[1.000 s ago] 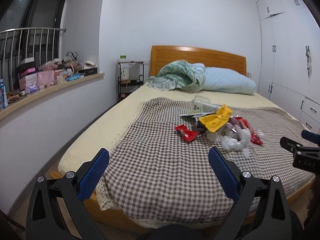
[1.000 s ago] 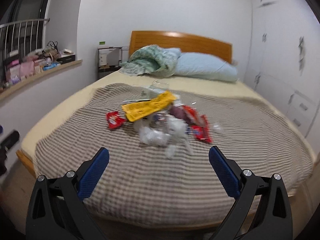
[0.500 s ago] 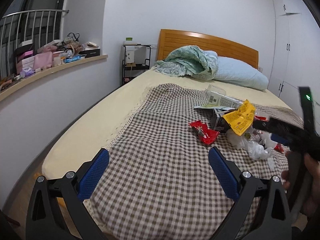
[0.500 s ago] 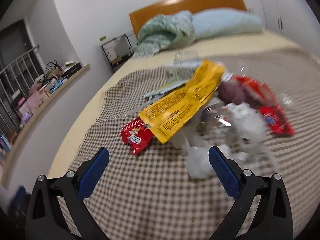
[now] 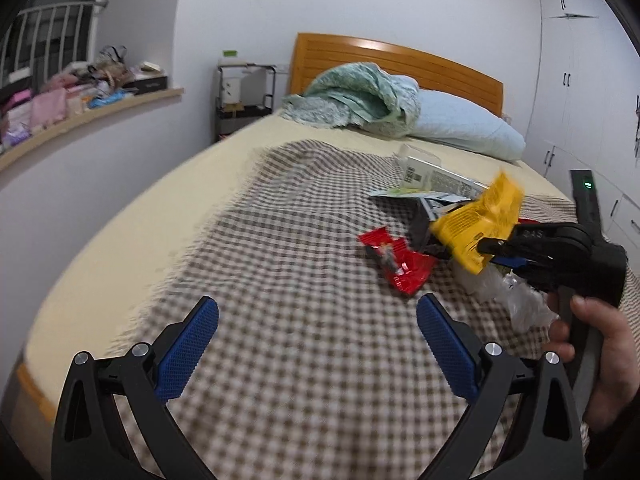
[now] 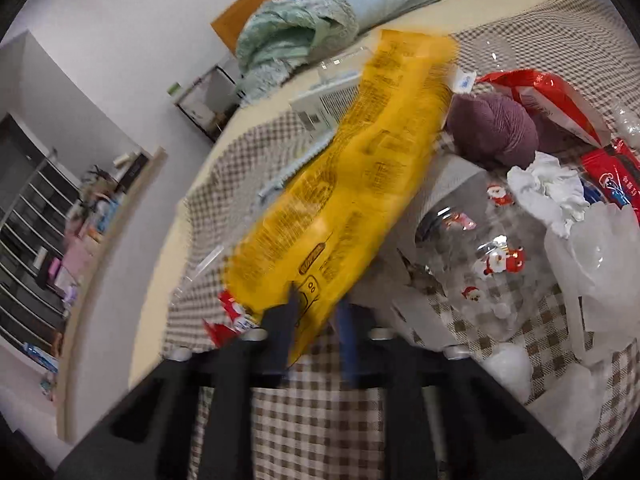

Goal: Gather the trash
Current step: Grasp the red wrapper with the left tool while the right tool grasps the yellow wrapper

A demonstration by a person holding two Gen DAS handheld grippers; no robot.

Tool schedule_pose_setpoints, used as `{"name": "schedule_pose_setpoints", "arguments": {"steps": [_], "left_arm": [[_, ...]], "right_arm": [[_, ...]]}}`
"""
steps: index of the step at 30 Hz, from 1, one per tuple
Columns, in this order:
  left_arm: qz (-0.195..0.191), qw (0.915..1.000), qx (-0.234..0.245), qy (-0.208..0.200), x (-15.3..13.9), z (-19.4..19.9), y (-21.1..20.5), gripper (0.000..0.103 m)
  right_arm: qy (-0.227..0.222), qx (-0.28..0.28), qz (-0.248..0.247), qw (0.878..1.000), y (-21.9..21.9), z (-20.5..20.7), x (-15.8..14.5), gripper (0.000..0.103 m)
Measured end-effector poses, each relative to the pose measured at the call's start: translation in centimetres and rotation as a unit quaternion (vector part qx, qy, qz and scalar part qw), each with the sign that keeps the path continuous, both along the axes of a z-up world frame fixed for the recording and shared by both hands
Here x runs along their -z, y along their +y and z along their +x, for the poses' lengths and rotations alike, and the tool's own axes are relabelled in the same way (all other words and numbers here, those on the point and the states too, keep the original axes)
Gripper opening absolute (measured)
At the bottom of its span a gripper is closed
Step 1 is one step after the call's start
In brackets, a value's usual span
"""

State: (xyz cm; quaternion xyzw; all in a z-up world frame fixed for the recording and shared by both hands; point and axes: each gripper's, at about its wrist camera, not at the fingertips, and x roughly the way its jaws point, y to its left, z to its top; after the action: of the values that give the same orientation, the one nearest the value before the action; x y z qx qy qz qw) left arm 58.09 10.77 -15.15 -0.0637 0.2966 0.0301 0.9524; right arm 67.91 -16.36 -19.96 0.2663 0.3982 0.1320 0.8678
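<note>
Fingers of our right gripper [image 6: 316, 316] have just closed, pinching the crinkly yellow plastic wrapper [image 6: 352, 184]; our left fingers [image 5: 192, 344] stay spread.

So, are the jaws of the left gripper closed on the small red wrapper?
No, the left gripper has its jaws wide apart with nothing between them, and the small red wrapper lies on the checked cloth beyond it.

Light: even, soft indoor | blur: strong, right view | edges: fisheye-bent
</note>
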Motion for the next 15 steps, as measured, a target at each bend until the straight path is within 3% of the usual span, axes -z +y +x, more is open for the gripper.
{"name": "schedule_pose_setpoints", "arguments": {"steps": [5,7,9,11,13,14,15], "left_arm": [[-0.044,0.9980,0.041,0.017,1.2,5.2,-1.4,0.096],[-0.063,0.9963,0.052,0.029,1.8,7.7,-2.3,0.086],[-0.075,0.9948,0.050,0.048,2.7,10.4,-3.0,0.070],[-0.075,0.9942,0.044,0.064,3.6,12.6,-3.7,0.064],[-0.063,0.9931,0.057,0.081,4.8,14.1,-4.6,0.042],[-0.054,0.9922,0.066,0.091,5.4,14.7,-5.0,0.013],[-0.034,0.9913,0.076,0.102,5.9,15.2,-5.7,0.009]], "right_arm": [[-0.052,-0.002,-0.025,0.998,-1.5,-2.7,-3.0,0.002],[-0.081,-0.011,-0.062,0.995,-2.2,-3.6,-5.2,0.002],[-0.110,-0.025,-0.130,0.985,-2.3,-4.5,-6.7,0.002],[-0.122,-0.033,-0.188,0.974,-2.7,-5.6,-7.6,0.002],[-0.119,-0.038,-0.204,0.971,-3.6,-6.3,-7.8,0.002],[-0.117,-0.034,-0.214,0.969,-4.3,-6.7,-7.9,0.002],[-0.115,-0.032,-0.221,0.968,-4.6,-6.8,-7.9,0.002]]}}
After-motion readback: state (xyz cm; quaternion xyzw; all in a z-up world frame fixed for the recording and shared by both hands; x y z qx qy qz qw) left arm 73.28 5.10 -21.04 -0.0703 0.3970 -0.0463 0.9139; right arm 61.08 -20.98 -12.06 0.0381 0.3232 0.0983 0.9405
